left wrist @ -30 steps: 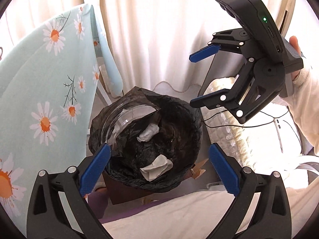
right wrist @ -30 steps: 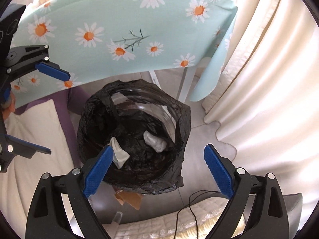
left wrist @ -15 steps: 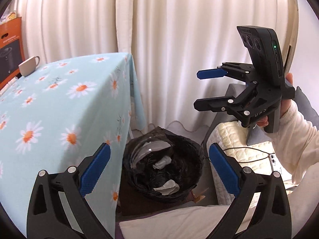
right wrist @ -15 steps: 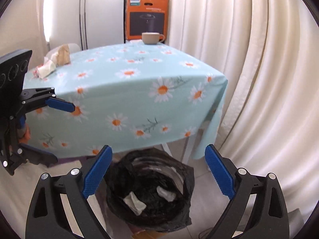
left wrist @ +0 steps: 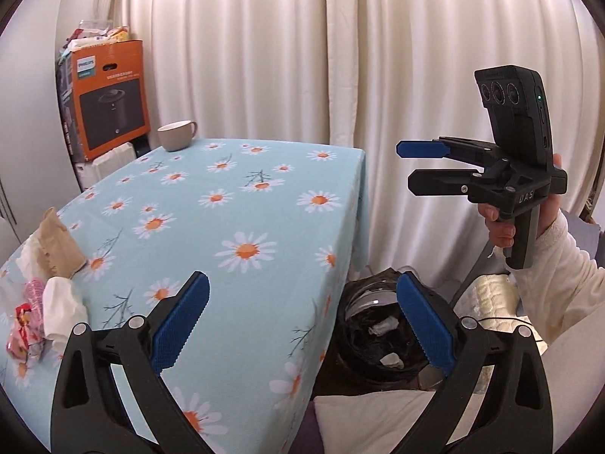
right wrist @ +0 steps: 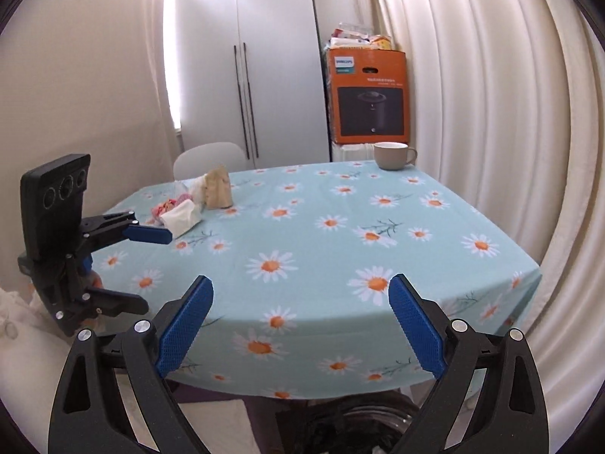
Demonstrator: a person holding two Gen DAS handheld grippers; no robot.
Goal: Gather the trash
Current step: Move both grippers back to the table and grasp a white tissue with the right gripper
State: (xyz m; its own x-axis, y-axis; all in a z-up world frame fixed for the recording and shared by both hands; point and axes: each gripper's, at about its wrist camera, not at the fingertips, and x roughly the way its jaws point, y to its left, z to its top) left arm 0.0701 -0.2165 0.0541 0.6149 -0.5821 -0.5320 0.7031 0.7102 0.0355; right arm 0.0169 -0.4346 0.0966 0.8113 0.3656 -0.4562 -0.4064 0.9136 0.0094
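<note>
A heap of trash lies on the daisy tablecloth [left wrist: 234, 227]: a white crumpled tissue [left wrist: 62, 312] [right wrist: 181, 218], a pink-red wrapper [left wrist: 24, 331] [right wrist: 166, 206] and a brown paper bag [left wrist: 56, 244] [right wrist: 218, 191]. A black-lined bin [left wrist: 378, 335] stands on the floor by the table corner with white scraps inside. My left gripper [left wrist: 302, 325] [right wrist: 140, 268] is open and empty, raised near the table's front edge. My right gripper [right wrist: 300, 325] [left wrist: 416, 168] is open and empty too, held level above the bin.
A beige cup [right wrist: 393, 155] [left wrist: 177, 135] stands at the table's far corner. An orange appliance box [right wrist: 368, 96] [left wrist: 106, 98] sits behind it. White curtains [left wrist: 302, 56] hang along the wall. A white chair [right wrist: 210, 159] stands at the table's far side, a cushion [left wrist: 378, 422] below.
Both grippers have risen and tilted up from over the bin to table height. The table top with its trash heap has come into view. Both stay open and empty.
</note>
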